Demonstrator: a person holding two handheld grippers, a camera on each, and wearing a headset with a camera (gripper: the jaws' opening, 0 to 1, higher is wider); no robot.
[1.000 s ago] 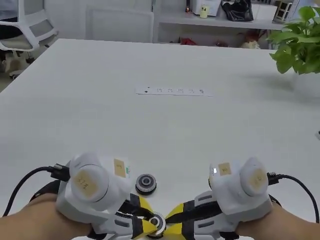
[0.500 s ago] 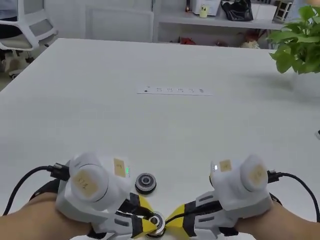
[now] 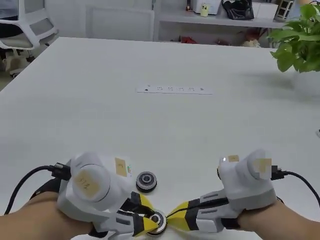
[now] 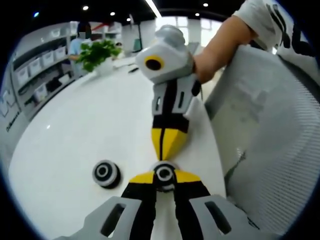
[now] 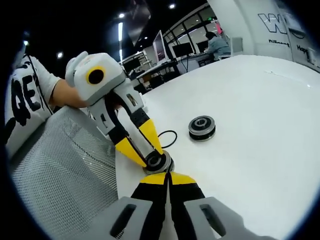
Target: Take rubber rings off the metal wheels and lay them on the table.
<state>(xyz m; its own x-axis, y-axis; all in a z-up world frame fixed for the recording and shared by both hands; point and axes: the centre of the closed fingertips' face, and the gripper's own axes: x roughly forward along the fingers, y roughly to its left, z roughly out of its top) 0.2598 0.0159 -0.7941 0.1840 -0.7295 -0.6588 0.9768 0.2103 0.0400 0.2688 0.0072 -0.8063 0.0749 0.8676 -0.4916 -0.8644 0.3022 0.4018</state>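
So, one metal wheel [image 3: 156, 220] is clamped between the left gripper's [image 4: 164, 177] jaws at the table's [image 3: 175, 135] near edge. The right gripper's [image 5: 170, 176] jaws are squeezed together, tips pressed against that wheel's rim. A second wheel [image 3: 146, 181] and a loose rubber ring [image 5: 167, 137] are seen lying nearby.

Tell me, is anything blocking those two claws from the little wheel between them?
Nothing visible does. The left gripper clamps the wheel, and the right gripper's shut tips meet its edge. The second wheel lies apart on the table, out of the way.
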